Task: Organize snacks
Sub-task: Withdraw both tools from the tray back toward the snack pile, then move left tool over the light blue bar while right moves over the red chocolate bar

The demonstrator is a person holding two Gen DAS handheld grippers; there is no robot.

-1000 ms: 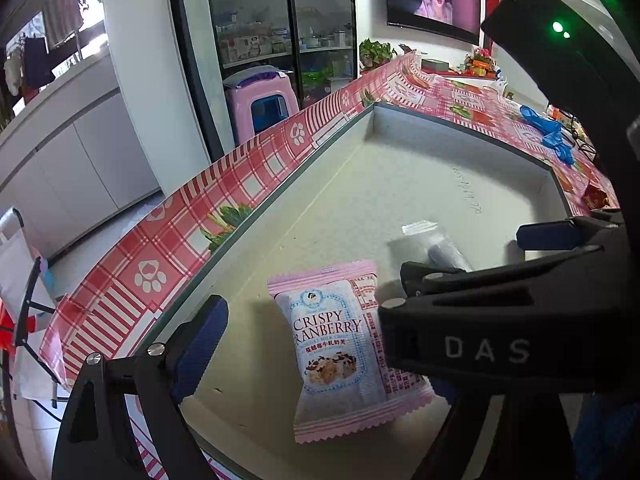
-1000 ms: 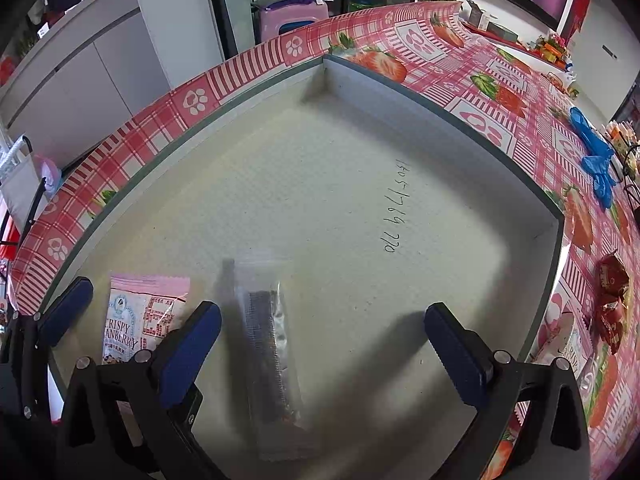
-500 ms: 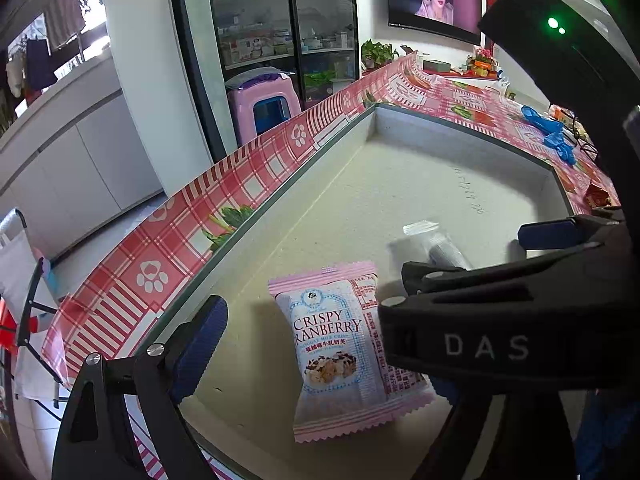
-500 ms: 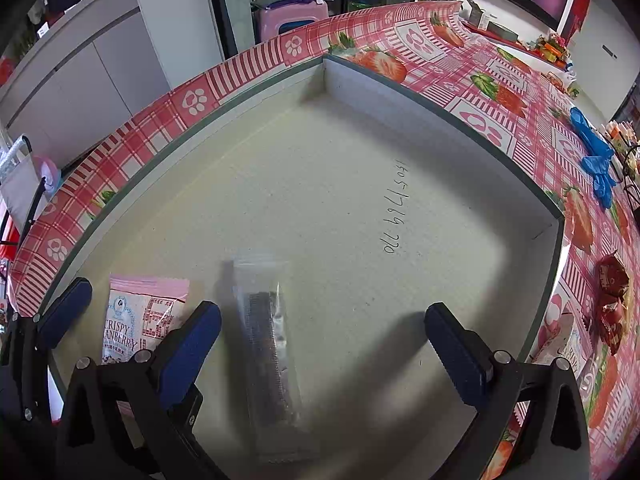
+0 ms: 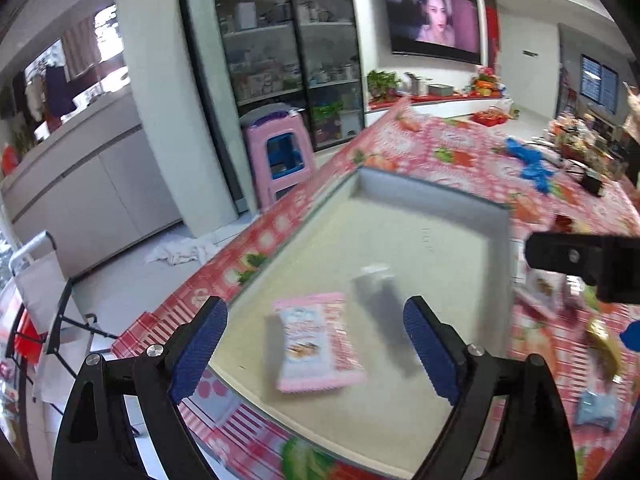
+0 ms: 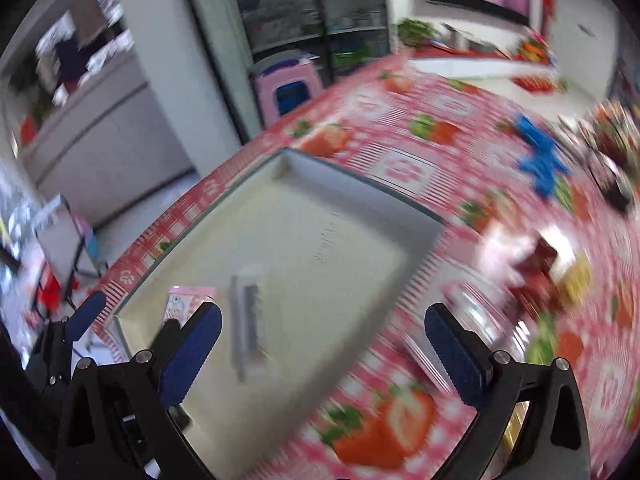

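Pink snack pack (image 5: 318,342) lies flat in shallow grey tray (image 5: 436,196), near its front-left corner. Clear-wrapped dark bar (image 5: 386,312) lies just beside it, to the right, not touching. More snack packs (image 6: 548,276) sit loose on strawberry-print tabletop (image 6: 404,168) right of tray; blurred, can't tell which kinds. Left tool (image 5: 316,344) above tray w/ jaws spread wide, nothing gripped; pink pack shows between its fingers but below them. Right tool (image 6: 320,344) also spread, empty, over tray's right edge & tabletop. Blue item (image 6: 540,160) further back on tabletop.
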